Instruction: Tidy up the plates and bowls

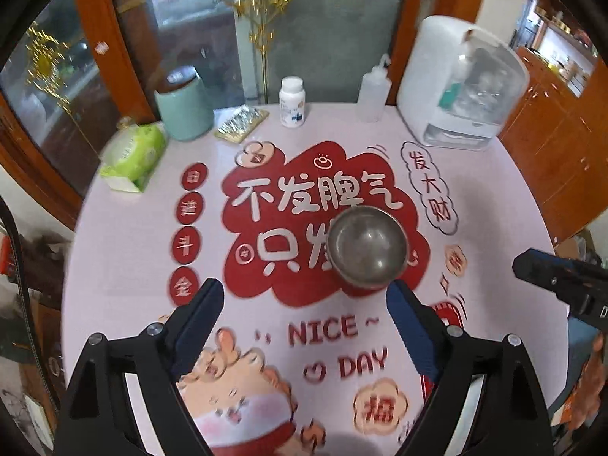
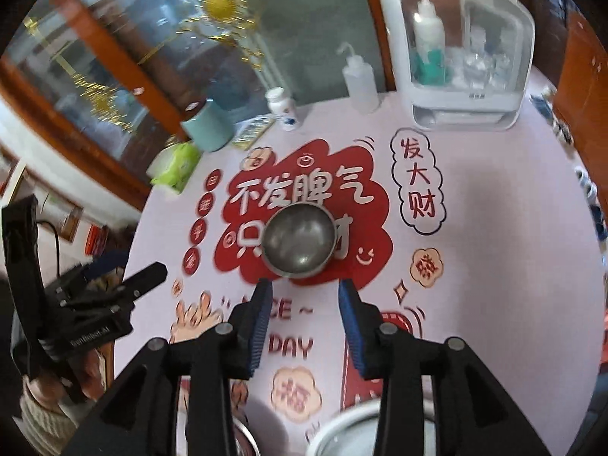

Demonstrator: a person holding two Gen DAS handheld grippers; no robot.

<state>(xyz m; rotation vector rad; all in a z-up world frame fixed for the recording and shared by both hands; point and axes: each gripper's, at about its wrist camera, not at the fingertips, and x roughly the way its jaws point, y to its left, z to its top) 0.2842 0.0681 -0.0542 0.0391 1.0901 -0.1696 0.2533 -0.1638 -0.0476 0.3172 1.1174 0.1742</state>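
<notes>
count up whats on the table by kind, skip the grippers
metal bowl: 1, upright at the table's middle; rims at the right wrist view's bottom edge are too cropped to count
bottles: 2, a white pill bottle and a clear squeeze bottle
mint green canister: 1
green tissue pack: 1
foil packet: 1
white cabinet with clear door: 1
total: 7

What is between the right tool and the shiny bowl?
Nothing but printed tablecloth: in the right wrist view, the right tool is open, just short of the metal bowl.
</notes>
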